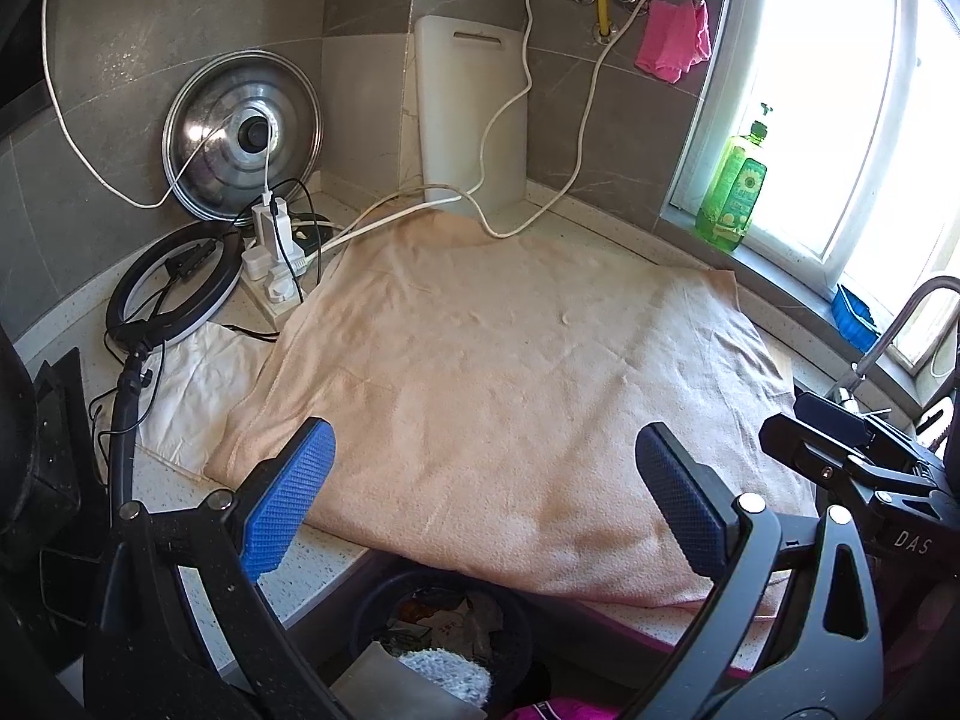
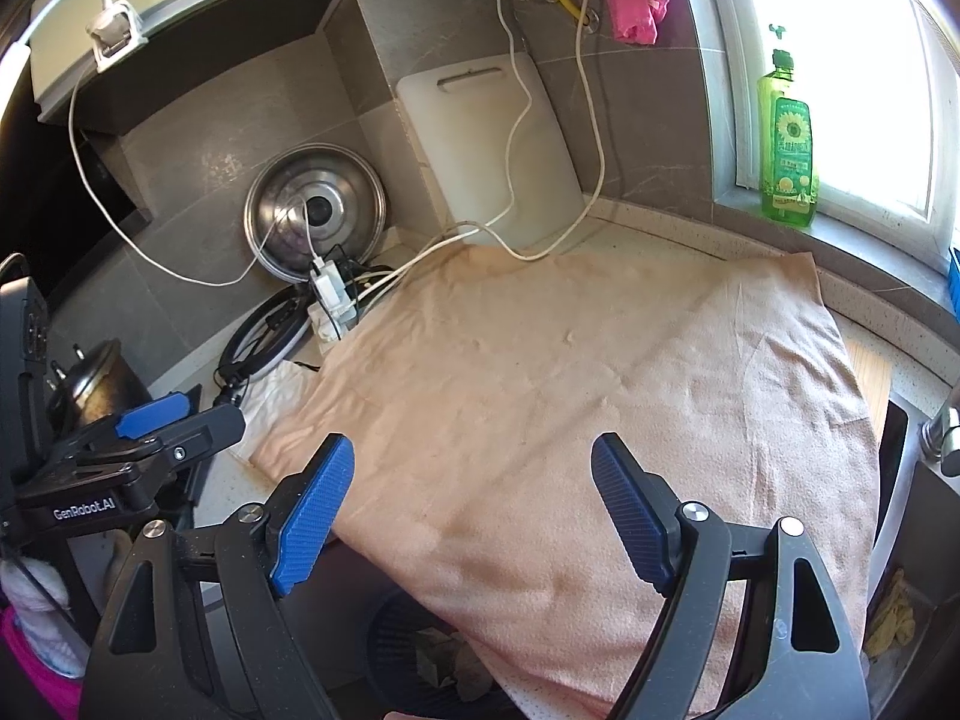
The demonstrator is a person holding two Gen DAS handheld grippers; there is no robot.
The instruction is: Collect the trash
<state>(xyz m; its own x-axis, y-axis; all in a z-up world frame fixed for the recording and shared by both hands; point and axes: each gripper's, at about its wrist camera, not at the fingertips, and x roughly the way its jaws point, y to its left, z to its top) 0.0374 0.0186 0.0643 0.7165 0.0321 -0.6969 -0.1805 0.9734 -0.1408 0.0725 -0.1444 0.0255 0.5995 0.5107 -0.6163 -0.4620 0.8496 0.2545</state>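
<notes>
Grey-tiled kitchen walls (image 1: pixel 120 48) and a bright window (image 1: pixel 840 90) frame a speckled white countertop (image 1: pixel 336 558), most of it covered by a peach terry towel (image 1: pixel 510 360) spread flat and bare of litter. Below the counter's front edge stands a black round mesh bin (image 1: pixel 516 642), already holding crumpled wrappers and paper scraps (image 1: pixel 444 624); it also shows in the right wrist view (image 2: pixel 396 648).

Against the back wall lean a white plastic cutting board (image 1: pixel 474 114) and a round steel pot lid (image 1: pixel 240 138), with a black-rimmed ring light (image 1: pixel 174 282) lying flat beside a white power strip (image 1: pixel 273 282) crowded with chargers and cables. A green bottle of dish soap (image 1: pixel 735 192) stands on the windowsill, and a pink cloth (image 1: pixel 672 39) hangs from the wall pipes.

Both blue-padded tools hover over the towel's near edge: the left gripper (image 1: pixel 486 498) gapes wide and empty, and the right gripper (image 2: pixel 474 510) likewise stands spread, clasping nothing.
</notes>
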